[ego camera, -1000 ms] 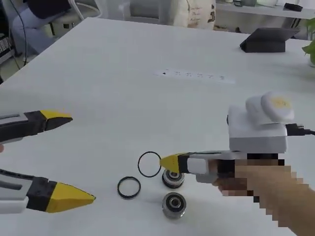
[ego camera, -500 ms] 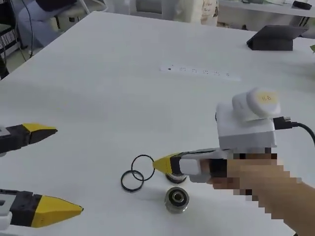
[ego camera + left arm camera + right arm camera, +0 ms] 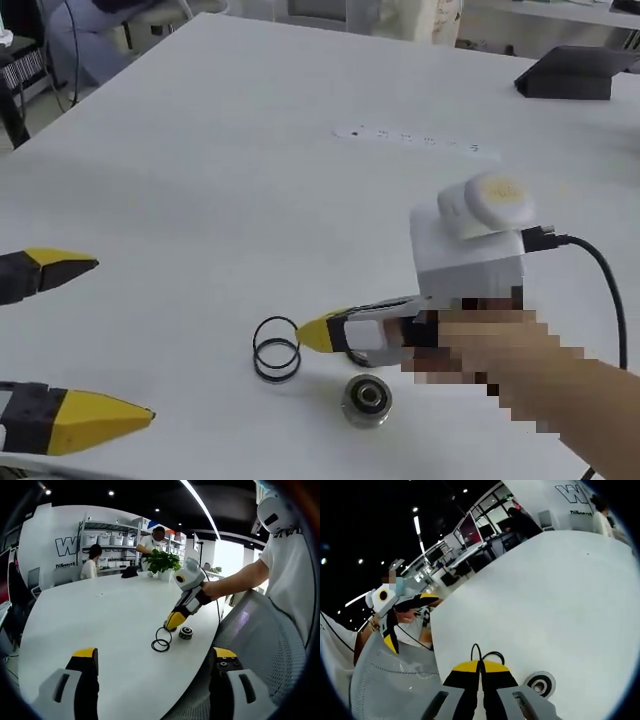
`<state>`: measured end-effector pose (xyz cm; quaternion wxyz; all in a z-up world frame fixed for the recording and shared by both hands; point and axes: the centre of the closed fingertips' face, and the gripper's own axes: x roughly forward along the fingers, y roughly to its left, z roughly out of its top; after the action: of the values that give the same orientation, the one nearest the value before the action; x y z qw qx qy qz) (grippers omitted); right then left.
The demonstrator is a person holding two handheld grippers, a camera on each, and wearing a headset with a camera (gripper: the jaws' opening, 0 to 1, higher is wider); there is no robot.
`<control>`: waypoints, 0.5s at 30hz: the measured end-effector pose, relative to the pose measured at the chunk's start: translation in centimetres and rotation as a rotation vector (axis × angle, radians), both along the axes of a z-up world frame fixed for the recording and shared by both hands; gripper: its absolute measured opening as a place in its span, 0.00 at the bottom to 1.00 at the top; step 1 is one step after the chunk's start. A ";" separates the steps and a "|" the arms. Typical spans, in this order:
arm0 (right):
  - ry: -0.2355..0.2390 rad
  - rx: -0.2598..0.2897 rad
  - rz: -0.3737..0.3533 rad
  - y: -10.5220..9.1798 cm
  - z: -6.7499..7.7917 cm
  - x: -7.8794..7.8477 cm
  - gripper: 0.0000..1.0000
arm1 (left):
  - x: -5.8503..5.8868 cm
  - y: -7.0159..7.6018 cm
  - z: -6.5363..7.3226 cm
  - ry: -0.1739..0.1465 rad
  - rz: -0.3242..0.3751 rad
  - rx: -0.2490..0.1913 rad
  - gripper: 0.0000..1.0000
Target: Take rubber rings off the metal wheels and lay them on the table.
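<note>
- My right gripper (image 3: 480, 666) has its yellow tips pressed together. A thin black rubber ring (image 3: 487, 654) comes out from the seam between them, so I judge it pinched by its edge. A loop this thin gives no other hold.
- In the head view that ring hangs off my tips low over the table (image 3: 200, 150). It overlaps a second ring (image 3: 277, 363) that lies flat there. I take it I hold it here so the two rest in one spot, clear of the wheels.
- Just beside my right gripper, on the side nearer me, a metal wheel (image 3: 366, 398) lies flat on the table. I cannot tell whether it carries a ring. Something dark sits under the gripper's body, too hidden to name.
- My left gripper (image 3: 118, 338) has its jaws wide apart with nothing between them. It is well to the left of the rings. I judge it waits there so it stays out of the right one's way yet can come in to steady a wheel.
- What the step calls for now is easing my right jaws apart so the ring drops flat. It is so light and springy that it could cling to a jaw or flip onto the other ring's far side.
- Farther up the table lie a white socket strip (image 3: 415, 140) and a dark case (image 3: 575, 72), both well apart from the work.
</note>
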<state>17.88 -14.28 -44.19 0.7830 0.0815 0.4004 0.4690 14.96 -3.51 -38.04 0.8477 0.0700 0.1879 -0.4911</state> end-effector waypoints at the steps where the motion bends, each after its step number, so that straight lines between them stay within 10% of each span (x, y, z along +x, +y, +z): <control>1: 0.007 -0.007 -0.003 0.0 -0.4 0.2 0.00 | 0.0 0.0 -0.1 0.002 0.002 -0.001 0.91; 15: 0.042 -0.017 -0.024 0.3 -1.7 0.3 0.00 | -0.2 0.3 -0.8 0.030 0.012 -0.019 0.90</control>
<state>18.19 -13.97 -45.87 0.7805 0.0897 0.4199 0.4544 14.81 -3.24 -38.89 0.8483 0.0537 0.1962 -0.4889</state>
